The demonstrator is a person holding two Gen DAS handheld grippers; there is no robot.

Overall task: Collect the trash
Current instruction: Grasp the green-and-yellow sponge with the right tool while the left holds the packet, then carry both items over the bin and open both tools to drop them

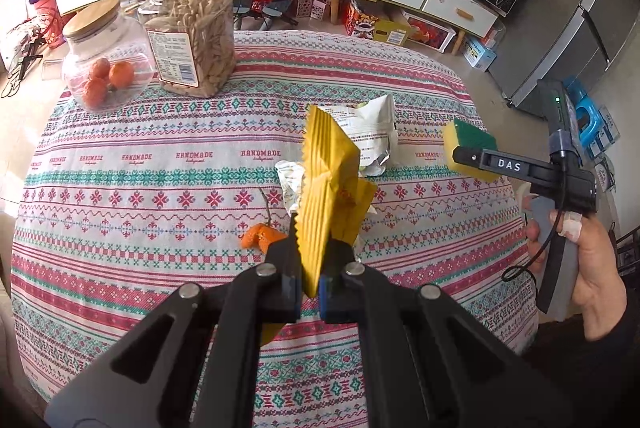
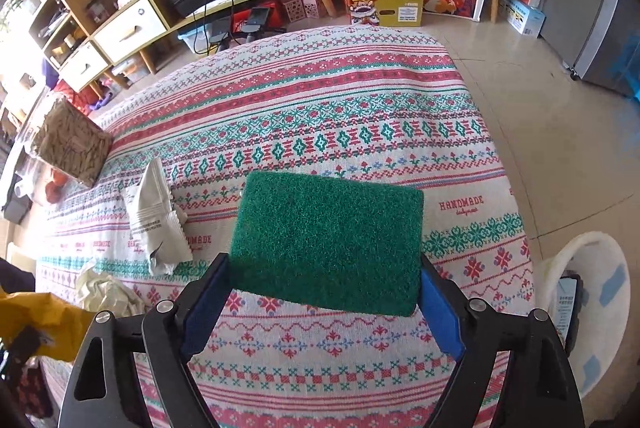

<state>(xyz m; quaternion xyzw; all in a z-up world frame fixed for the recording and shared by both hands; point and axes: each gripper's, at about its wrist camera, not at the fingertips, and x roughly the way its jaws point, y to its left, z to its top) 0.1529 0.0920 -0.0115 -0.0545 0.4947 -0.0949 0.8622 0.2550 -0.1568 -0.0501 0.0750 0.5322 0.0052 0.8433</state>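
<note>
left gripper [image 1: 310,268] clamped a yellow wrapper [image 1: 324,188] above the tabletop [image 1: 160,188] | right gripper [image 2: 324,292] held a green sponge [image 2: 328,240] between wide jaws

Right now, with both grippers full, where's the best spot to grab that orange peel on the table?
Take the orange peel from above, fingers straddling its raised, curled body, not the thin stem sticking up. It lies low on the tablecloth, so a side approach would likely just push it.
</note>
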